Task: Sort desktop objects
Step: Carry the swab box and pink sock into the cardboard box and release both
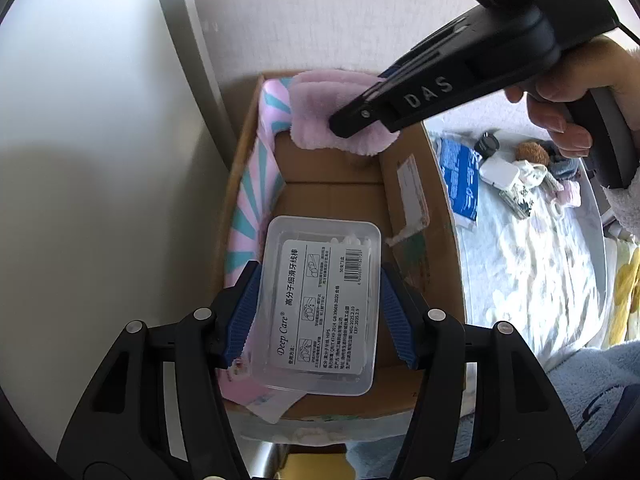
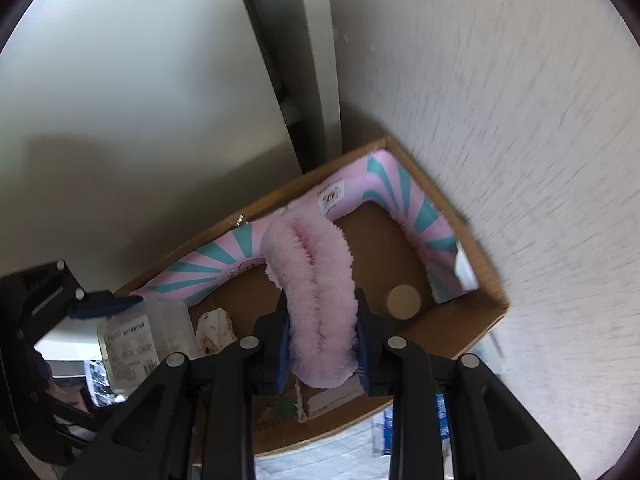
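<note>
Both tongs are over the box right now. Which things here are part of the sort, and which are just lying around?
In play:
- clear floss-pick box, held in the left tongs
- fluffy pink cloth, held in the right tongs
- cardboard box
- pink and teal striped item, already inside

Lying about:
- blue packet
- white charger
- floral tablecloth

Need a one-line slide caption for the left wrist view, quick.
Left tongs shut on a clear floss-pick box above the cardboard box, right tongs bringing a fluffy pink cloth.
</note>
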{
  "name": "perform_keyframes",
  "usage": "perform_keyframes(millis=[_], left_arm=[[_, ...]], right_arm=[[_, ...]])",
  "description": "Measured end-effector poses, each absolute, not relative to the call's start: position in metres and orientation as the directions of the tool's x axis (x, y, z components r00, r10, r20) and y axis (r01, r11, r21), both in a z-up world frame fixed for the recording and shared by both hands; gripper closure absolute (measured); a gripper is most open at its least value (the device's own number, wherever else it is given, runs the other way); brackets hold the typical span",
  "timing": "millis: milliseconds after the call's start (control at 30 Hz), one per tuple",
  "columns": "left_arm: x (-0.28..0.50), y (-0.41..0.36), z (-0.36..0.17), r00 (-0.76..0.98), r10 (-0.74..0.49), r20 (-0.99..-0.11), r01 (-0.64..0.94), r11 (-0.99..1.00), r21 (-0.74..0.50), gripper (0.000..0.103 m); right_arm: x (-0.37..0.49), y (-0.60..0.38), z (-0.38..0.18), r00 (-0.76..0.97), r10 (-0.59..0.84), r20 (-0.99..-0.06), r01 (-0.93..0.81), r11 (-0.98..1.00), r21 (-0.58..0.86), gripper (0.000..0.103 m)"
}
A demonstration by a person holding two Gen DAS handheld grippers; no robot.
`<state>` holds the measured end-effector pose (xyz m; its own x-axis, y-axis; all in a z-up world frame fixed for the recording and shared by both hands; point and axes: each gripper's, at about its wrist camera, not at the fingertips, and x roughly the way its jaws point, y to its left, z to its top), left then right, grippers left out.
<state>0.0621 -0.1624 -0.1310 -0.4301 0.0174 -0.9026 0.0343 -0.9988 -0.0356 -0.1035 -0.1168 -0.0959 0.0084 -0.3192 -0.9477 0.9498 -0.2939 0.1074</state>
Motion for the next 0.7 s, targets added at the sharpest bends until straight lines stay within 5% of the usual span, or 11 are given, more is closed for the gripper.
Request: perform_keyframes(millis=[500,600,633,667,700], left_arm=[[0.057,-0.155,-0.157,-0.364,0.057,-0.930,0.010,-0.998,-0.066,0.047],[0.055,-0.155,-0.162,-0.342,0.061,-0.938,0.016,-0.997,-0.071,0.046],[0.055,-0.155,-0.162,-0.343,0.062,-0.937,0.017,-0.997,-0.072,0.039],[0.055,-0.154,-0.163,-0.346,0.057,-0.937,0.018,-0.998,-0.067,0.016],[0.056,-0.153,-0.163,-0.348,0.047,-0.936,0.017,-0.998,-0.056,0.004]], right_arm=[[-0.108,-0.111,-0.123,0.022,-0.276,-0.961,0.939,-0.323,0.114,0.078],[-0.108,-0.111,-0.125,0.052,-0.286,-0.957,0.940,-0.310,0.144,0.062],[-0.108,-0.111,-0.125,0.049,-0.299,-0.953,0.940,-0.310,0.146,0.046],[-0.108,-0.109,-0.125,0.038,-0.304,-0.952,0.938,-0.318,0.139,0.038],[-0.108,-0.108,-0.125,0.034,-0.308,-0.951,0.936,-0.323,0.138,0.023]])
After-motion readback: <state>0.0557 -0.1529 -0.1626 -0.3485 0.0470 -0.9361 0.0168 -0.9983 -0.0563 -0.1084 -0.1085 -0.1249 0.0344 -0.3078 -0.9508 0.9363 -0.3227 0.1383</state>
